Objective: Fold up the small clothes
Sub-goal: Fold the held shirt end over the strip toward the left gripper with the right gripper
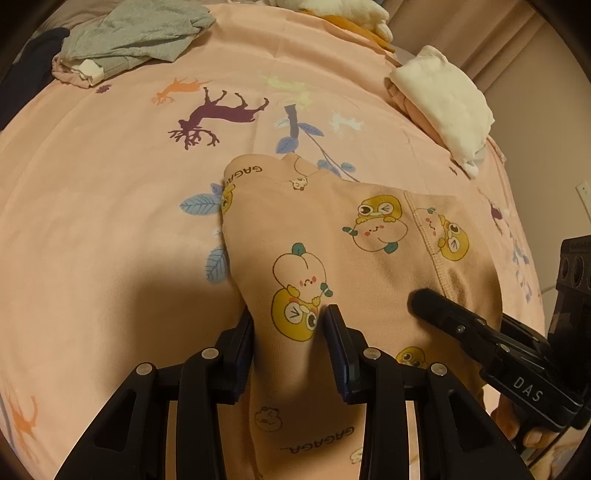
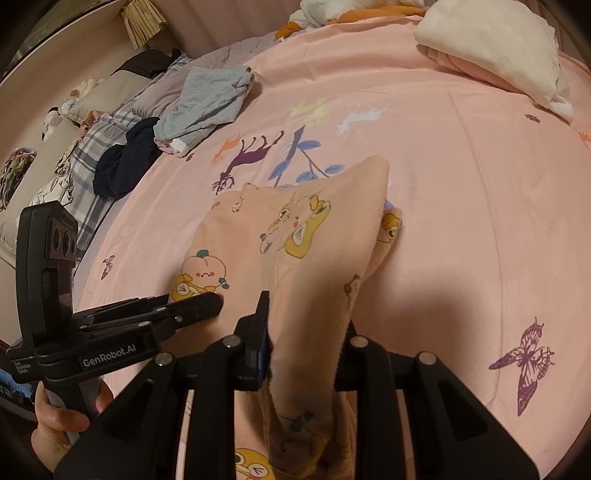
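A small peach garment (image 1: 369,236) printed with cartoon peaches and yellow frogs lies partly lifted on the pink bedspread (image 1: 110,221). My left gripper (image 1: 290,321) is shut on a raised fold along its left side, with cloth filling the gap between the pads. My right gripper (image 2: 306,321) is shut on the garment's (image 2: 295,266) other side. The cloth drapes over and hides its right finger. Each gripper shows in the other's view: the right gripper (image 1: 439,308) over the garment's right edge, the left gripper (image 2: 195,302) at its left edge.
A grey garment (image 1: 136,33) and a dark navy one (image 2: 125,162) lie at the far left of the bed. Folded cream and pink clothes (image 1: 443,99) sit at the far right. Plaid bedding (image 2: 85,166) lies beyond the bed's left edge. A hand (image 2: 59,417) holds the left gripper's handle.
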`<state>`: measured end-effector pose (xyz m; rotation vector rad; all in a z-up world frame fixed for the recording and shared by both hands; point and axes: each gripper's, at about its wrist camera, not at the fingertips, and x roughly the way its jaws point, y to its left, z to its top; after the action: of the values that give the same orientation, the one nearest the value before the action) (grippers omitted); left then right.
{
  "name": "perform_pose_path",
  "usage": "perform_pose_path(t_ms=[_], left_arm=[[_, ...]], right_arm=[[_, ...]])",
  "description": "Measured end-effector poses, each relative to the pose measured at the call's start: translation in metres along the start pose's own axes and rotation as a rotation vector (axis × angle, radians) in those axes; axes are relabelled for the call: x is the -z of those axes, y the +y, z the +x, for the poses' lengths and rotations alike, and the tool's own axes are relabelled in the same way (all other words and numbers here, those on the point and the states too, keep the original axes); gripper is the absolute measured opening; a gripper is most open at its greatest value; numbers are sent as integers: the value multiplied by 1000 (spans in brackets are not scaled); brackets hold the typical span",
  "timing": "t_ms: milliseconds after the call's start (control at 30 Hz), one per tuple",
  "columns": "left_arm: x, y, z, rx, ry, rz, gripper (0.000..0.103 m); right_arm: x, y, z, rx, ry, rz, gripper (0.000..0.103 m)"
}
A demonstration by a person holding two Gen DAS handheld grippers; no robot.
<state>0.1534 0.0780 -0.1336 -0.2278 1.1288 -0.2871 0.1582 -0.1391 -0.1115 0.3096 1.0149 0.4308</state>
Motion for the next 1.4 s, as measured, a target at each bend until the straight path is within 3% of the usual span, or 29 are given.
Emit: perform_pose_path(t_ms=[867,1400], left_arm=[[1,4,5,15,1,-16,35],[1,4,6,-5,-2,-13,41]], right_arm=[[3,-16,9,-1,30,48,31],[3,-20,10,-3,31,57,38]])
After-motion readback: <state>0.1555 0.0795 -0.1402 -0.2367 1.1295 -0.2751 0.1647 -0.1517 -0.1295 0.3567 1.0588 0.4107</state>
